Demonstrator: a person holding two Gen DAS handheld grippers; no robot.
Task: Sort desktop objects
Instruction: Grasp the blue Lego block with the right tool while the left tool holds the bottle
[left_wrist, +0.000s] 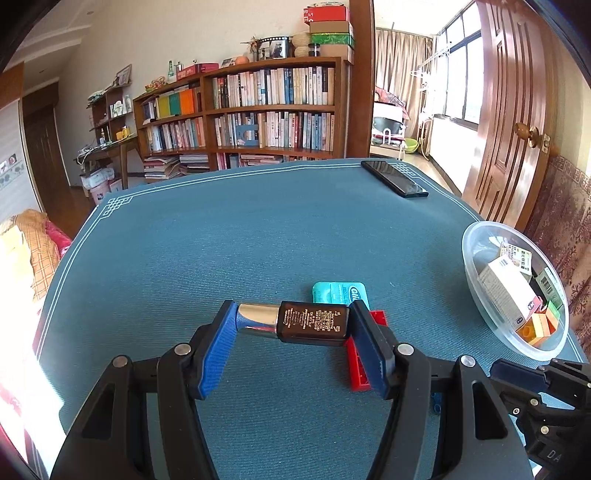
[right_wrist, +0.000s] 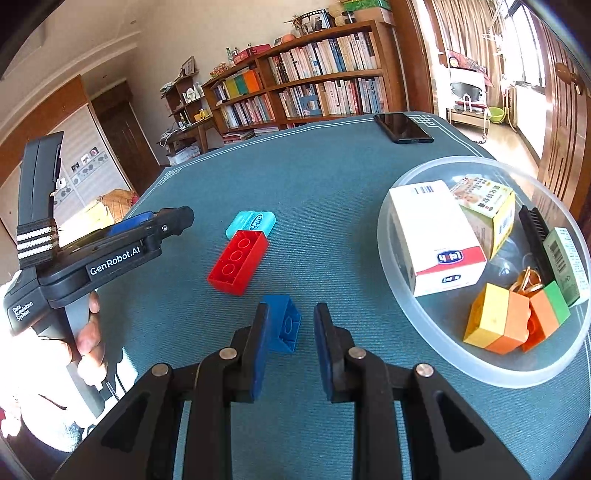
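My left gripper (left_wrist: 293, 323) is shut on a brown glass bottle with a silver cap (left_wrist: 295, 323), held crosswise above the blue tablecloth. Behind it lie a teal floss case (left_wrist: 340, 292) and a red brick (left_wrist: 360, 363). In the right wrist view the teal case (right_wrist: 252, 222) and the red brick (right_wrist: 238, 262) lie side by side, and a blue brick (right_wrist: 284, 326) lies just ahead of my open right gripper (right_wrist: 290, 325), partly between its fingers. The left gripper's body (right_wrist: 110, 254) shows at the left, held by a hand.
A clear plastic bowl (right_wrist: 436, 343) at the right holds cartons, a comb and stacked bricks; it also shows in the left wrist view (left_wrist: 476, 284). A black phone (right_wrist: 402, 127) lies at the far table edge. A bookshelf and a wooden door stand beyond.
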